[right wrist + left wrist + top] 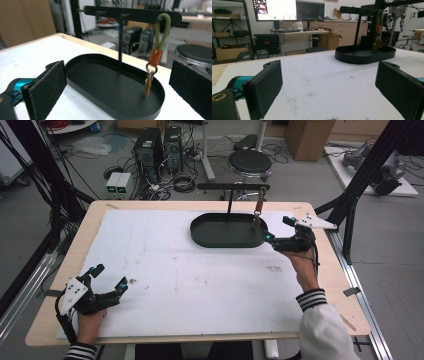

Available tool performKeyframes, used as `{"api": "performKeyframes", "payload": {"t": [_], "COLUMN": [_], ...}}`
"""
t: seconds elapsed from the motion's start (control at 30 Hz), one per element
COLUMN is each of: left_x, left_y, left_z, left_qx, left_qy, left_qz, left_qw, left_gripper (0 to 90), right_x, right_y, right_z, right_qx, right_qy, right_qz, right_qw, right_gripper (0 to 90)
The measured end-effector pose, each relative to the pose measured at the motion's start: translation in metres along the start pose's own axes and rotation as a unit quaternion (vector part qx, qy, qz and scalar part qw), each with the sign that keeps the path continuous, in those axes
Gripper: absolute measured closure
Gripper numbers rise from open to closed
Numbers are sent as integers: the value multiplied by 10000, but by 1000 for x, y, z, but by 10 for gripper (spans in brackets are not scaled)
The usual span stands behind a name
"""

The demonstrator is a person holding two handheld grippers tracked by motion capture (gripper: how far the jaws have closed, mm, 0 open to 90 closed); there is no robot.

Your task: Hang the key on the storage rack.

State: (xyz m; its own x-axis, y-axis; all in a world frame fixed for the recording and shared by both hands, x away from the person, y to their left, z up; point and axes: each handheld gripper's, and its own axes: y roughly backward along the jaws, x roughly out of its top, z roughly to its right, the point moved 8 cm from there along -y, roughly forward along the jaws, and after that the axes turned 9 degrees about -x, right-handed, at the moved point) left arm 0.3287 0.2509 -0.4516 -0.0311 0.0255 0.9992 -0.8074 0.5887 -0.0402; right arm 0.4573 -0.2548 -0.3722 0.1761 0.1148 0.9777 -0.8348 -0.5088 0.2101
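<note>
We see a keychain hanging from the right end of a black crossbar on a thin post that rises from an oval black tray. It has an olive-green cord loop hooked over the bar, a rust-orange sleeve below it, a metal ring and brass-coloured keys that dangle just above the tray floor. The tray stands near the far edge of the white-covered table, right of centre. Our right gripper sits just beside the tray's right end, jaws wide apart and holding nothing. Our left gripper rests near the near-left corner, jaws likewise spread and empty.
</note>
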Motion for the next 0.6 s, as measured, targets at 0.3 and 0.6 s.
{"api": "performKeyframes", "payload": {"t": [0.3, 0.6], "left_x": [0, 0], "left_y": [0, 0], "left_z": [0, 0], "left_qx": [1, -1], "left_qy": [-4, -5], "left_qz": [12, 11], "left_qw": [10000, 10000], "left_gripper": [79, 79], "right_x": [-37, -76], "right_y": [54, 77], "right_z": [-15, -20], "right_qx": [189, -40], "right_qy": [56, 198], "right_qz": [555, 873], "right_qw": [9983, 9960], "right_gripper": [3, 3]}}
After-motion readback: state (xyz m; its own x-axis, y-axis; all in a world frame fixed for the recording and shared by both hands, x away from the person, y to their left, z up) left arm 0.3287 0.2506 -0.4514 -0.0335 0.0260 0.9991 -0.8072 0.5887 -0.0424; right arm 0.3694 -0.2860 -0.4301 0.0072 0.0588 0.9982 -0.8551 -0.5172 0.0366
